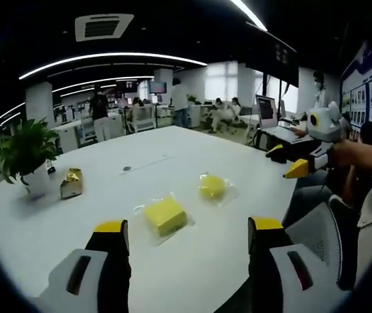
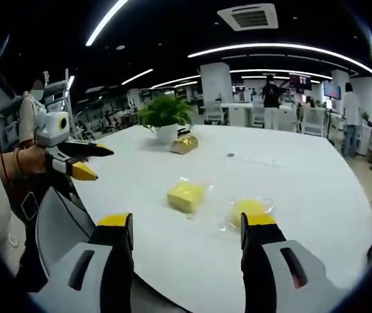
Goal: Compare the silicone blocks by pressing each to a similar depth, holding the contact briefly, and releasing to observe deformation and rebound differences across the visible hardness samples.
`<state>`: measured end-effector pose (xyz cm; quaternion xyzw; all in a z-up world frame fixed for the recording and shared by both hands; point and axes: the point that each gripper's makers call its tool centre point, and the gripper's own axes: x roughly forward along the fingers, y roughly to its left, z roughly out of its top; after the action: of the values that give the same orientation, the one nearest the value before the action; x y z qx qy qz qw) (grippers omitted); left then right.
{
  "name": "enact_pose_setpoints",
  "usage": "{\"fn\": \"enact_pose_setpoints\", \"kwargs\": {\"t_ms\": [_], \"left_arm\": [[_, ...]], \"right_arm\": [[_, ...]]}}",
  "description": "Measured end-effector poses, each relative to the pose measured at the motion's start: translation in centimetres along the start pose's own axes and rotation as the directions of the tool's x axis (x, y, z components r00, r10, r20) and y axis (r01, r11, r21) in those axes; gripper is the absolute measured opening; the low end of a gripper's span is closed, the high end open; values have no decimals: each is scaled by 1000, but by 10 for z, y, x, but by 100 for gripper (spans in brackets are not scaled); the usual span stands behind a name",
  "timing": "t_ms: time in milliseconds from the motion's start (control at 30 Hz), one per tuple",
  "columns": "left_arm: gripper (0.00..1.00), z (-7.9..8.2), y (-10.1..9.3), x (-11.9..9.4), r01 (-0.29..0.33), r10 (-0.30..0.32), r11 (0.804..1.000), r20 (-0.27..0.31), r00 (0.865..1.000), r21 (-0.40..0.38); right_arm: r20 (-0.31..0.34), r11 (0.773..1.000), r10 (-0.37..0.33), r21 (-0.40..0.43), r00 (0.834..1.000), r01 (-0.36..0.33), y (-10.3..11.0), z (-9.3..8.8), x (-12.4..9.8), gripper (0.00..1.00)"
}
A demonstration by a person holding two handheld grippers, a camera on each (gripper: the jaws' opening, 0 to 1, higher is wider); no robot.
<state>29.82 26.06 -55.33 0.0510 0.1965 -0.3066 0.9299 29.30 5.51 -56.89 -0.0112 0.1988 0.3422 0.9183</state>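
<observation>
we hold both grippers released above the white table (image 1: 192, 163). from our left gripper (image 1: 189, 238) the square yellow block (image 1: 165, 216) lies at twelve o'clock, just ahead; the rounder block (image 1: 212, 187), probably bagged too, sits beyond at one o'clock. our right gripper (image 2: 187, 233) looks farther.

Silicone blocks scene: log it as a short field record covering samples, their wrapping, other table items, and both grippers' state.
samples: square yellow block, round yellow block
wrapping: each in a clear plastic bag
surface: white table
other items: potted plant, small gold box
left gripper: open, short of the table, touching nothing
right gripper: open, short of the table, touching nothing
contact: no block pressed
</observation>
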Motion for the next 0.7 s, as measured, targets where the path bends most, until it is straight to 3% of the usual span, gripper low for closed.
{"fn": "enact_pose_setpoints", "kwargs": {"t_ms": [167, 367, 700], "left_arm": [[74, 1, 9, -8, -36, 36, 999, 17, 999, -9], [74, 1, 17, -15, -80, 81, 996, 33, 996, -26], [75, 3, 15, -11, -71, 72, 997, 29, 997, -25]], "right_arm": [[-10, 1000, 14, -3, 1000, -14, -1, -3, 8, 63], [5, 999, 37, -19, 999, -37, 0, 5, 17, 63], [12, 999, 45, -25, 999, -45, -1, 5, 20, 63]]}}
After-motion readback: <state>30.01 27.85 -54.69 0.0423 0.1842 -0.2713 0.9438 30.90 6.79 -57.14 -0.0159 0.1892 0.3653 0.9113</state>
